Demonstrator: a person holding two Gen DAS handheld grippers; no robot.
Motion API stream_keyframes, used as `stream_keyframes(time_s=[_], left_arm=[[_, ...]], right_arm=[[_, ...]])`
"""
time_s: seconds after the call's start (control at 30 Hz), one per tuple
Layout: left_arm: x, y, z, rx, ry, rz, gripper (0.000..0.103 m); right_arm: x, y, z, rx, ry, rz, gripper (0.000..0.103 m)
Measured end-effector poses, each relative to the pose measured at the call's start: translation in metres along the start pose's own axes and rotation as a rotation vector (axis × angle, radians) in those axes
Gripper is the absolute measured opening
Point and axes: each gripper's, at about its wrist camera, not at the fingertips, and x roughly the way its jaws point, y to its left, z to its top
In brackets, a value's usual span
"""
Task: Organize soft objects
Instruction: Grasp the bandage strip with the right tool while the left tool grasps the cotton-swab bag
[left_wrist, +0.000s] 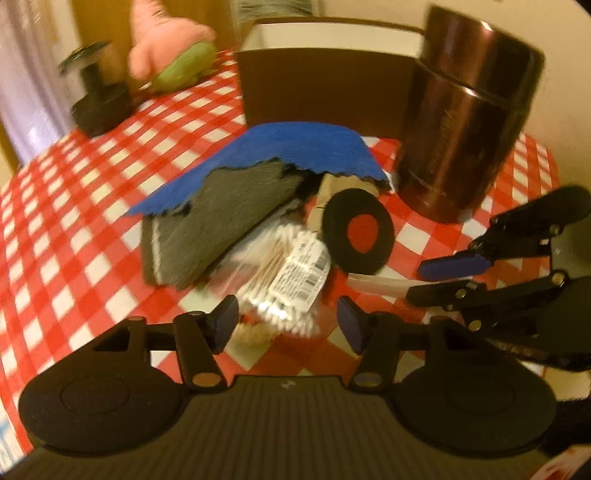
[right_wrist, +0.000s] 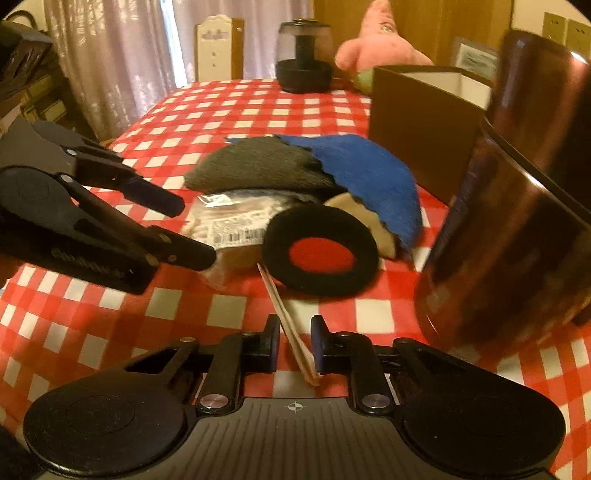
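A pile lies mid-table: a blue cloth (left_wrist: 295, 147) over a grey cloth (left_wrist: 218, 229), a bag of cotton swabs (left_wrist: 288, 280), and a black foam ring (left_wrist: 356, 230) with a red centre. My left gripper (left_wrist: 286, 323) is open, its pads either side of the swab bag's near end. In the right wrist view the pile shows as the blue cloth (right_wrist: 365, 173), grey cloth (right_wrist: 258, 166), swab bag (right_wrist: 229, 229) and ring (right_wrist: 319, 251). My right gripper (right_wrist: 295, 343) is partly open around a thin white folded paper strip (right_wrist: 291, 325), not clamping it. A pink plush (left_wrist: 166, 37) sits far back.
A tall dark metallic canister (left_wrist: 465, 110) stands right of the pile. A brown open box (left_wrist: 321, 85) is behind it. A black jar with a clear top (right_wrist: 303, 55) stands at the far table edge. The tablecloth (left_wrist: 74, 221) is red-and-white checked.
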Motion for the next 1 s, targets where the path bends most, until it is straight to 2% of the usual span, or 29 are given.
stream_keyframes(time_s=[0.13, 0.27, 0.37, 0.5, 0.53, 0.6, 0.8, 0.9, 0.93, 1.0], left_arm=[[0.015, -0.014, 0.005, 0.110, 0.009, 0.031, 0.059], [0.028, -0.017, 0.007, 0.158, 0.018, 0.053, 0.059], [0.034, -0.017, 0.007, 0.180, 0.021, 0.068, 0.045], [0.036, -0.014, 0.006, 0.204, 0.023, 0.067, 0.032], [0.035, -0.013, 0.005, 0.202, 0.020, 0.063, 0.027], [0.032, -0.010, 0.003, 0.186, 0.016, 0.056, 0.025], [0.017, -0.001, -0.003, 0.136, 0.021, 0.053, 0.024], [0.008, 0.007, -0.007, 0.079, 0.025, 0.037, 0.024], [0.005, 0.009, -0.008, 0.060, 0.026, 0.032, 0.023], [-0.004, 0.014, -0.011, 0.022, 0.026, 0.026, 0.023]], right_arm=[[0.000, -0.002, -0.003, 0.014, 0.023, 0.024, 0.019], [0.004, 0.000, -0.005, 0.003, 0.056, 0.015, 0.021], [0.005, -0.002, -0.005, 0.006, 0.053, 0.008, 0.022], [0.005, -0.003, -0.001, -0.001, 0.042, 0.013, 0.022], [0.005, -0.002, 0.000, -0.003, 0.040, 0.015, 0.022], [0.007, -0.001, 0.002, -0.009, 0.036, 0.020, 0.022], [0.016, 0.004, 0.009, -0.049, 0.043, 0.024, 0.022], [0.019, 0.005, 0.009, -0.067, 0.040, 0.023, 0.020], [0.019, 0.006, 0.009, -0.072, 0.041, 0.020, 0.018], [0.017, 0.007, 0.008, -0.076, 0.043, 0.031, 0.004]])
